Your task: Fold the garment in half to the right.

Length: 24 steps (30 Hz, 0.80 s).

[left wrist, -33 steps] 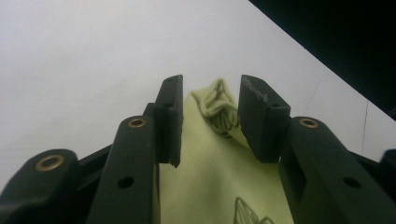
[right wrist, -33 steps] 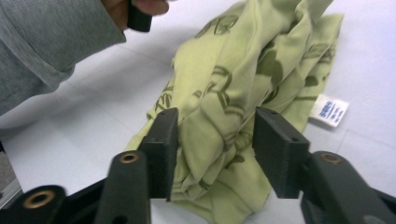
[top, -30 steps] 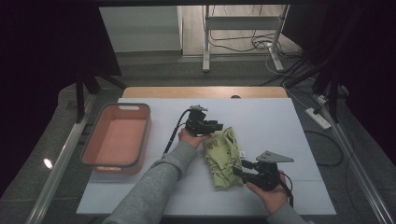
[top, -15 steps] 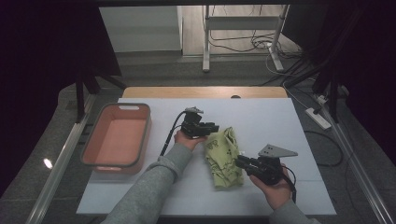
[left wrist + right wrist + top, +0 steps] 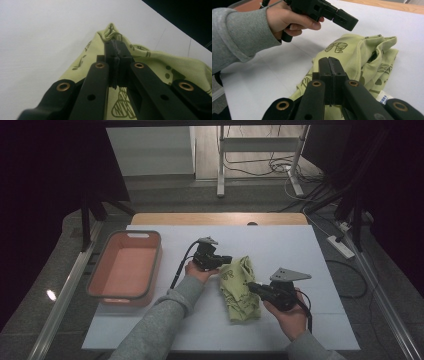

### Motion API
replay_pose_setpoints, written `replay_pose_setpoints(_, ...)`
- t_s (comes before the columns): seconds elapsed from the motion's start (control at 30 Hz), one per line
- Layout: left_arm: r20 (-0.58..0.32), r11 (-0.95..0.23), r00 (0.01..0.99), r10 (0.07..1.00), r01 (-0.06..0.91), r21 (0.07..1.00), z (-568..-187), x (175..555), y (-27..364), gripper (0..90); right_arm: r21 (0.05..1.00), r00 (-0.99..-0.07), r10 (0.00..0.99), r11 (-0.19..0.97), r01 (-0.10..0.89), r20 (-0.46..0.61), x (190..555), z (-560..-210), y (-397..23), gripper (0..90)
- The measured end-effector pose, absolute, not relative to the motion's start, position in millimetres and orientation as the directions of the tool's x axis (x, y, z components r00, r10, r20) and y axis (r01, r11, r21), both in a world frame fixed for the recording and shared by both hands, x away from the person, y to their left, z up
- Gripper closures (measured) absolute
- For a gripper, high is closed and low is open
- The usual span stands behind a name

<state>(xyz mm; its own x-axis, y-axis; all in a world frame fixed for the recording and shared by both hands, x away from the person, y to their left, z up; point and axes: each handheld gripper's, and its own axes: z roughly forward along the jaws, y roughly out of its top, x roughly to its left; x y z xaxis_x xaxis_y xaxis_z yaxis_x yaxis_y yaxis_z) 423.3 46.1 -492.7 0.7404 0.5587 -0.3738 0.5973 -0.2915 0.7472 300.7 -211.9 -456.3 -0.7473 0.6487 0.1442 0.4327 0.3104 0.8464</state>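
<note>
Because both grippers have just been closing, the left gripper (image 5: 226, 261) pinches the far corner of the yellow-green printed garment (image 5: 239, 287) mid-table, and the right gripper (image 5: 252, 287) clamps its near edge, seemingly ready to lift and spread it.

Crumpled lime-green printed cloth (image 5: 240, 287) lies bunched on white table, mid-right.

Both claws have just closed, jaws pressed together: left claw (image 5: 227, 260) level, right claw (image 5: 252, 287) pointing left.
</note>
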Motion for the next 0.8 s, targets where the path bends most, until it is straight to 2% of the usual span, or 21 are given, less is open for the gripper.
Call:
replay_pose_setpoints(0.3, -0.380, -0.305, 0.734, 0.562, 0.611, 0.730, -502, 425, 40, 88.9, 0.800, -0.718, 0.676, 0.334, 0.499, 0.166, 312, -475, -216, 90.0)
replay_pose_setpoints(0.8, -0.392, -0.304, 0.727, 0.564, 0.624, 0.720, -511, 426, 41, 88.7, 0.728, -0.697, 0.685, 0.366, 0.580, 0.211, 304, -497, -230, 90.0)
